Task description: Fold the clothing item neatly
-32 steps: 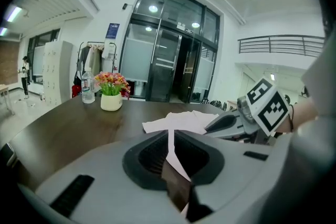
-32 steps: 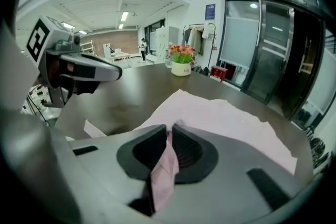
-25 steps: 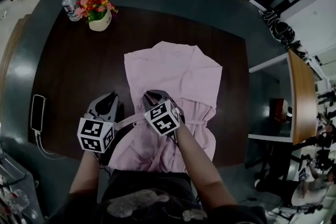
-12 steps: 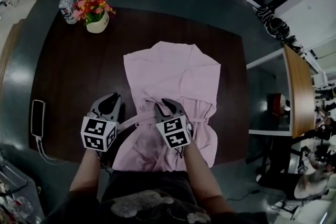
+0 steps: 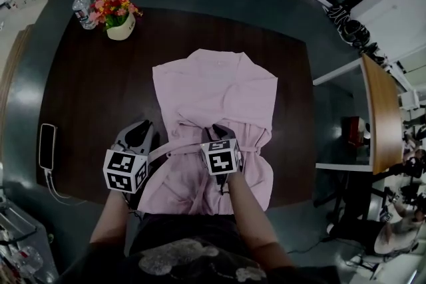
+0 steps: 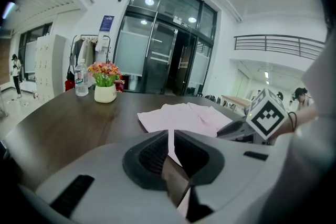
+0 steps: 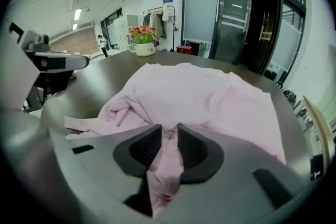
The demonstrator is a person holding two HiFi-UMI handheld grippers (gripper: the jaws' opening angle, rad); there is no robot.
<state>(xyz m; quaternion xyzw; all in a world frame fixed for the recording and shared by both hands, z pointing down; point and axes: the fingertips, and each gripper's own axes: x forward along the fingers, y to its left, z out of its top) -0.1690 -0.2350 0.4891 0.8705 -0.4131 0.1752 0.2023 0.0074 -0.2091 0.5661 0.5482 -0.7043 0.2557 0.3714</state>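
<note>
In the head view the pale pink garment (image 5: 213, 90) lies spread on the table (image 5: 93, 90), collar end away from the person and hem end close to them. The left gripper (image 5: 138, 131) sits just off the garment's left edge at waist level. The right gripper (image 5: 223, 132) is over the garment's middle at the same level, and a belt (image 5: 174, 151) runs between the two. A flower pot (image 5: 118, 16) and bottle (image 5: 82, 10) stand well beyond the garment's far left corner, and a phone (image 5: 47, 145) lies well to its left, so all three are clear of any fold. In the left gripper view the jaws are nearly together and pinch a thin strip, the belt. This probably keeps the belt's loose end out to the side where it can be laid flat. In the right gripper view the jaws have just been opening a little and now stand narrowly apart. A bunch of pink cloth from the garment's waist fills the gap, with the pads pressing it from both sides. That grip seems meant to gather the waist and the belt's other end together before folding.
</note>
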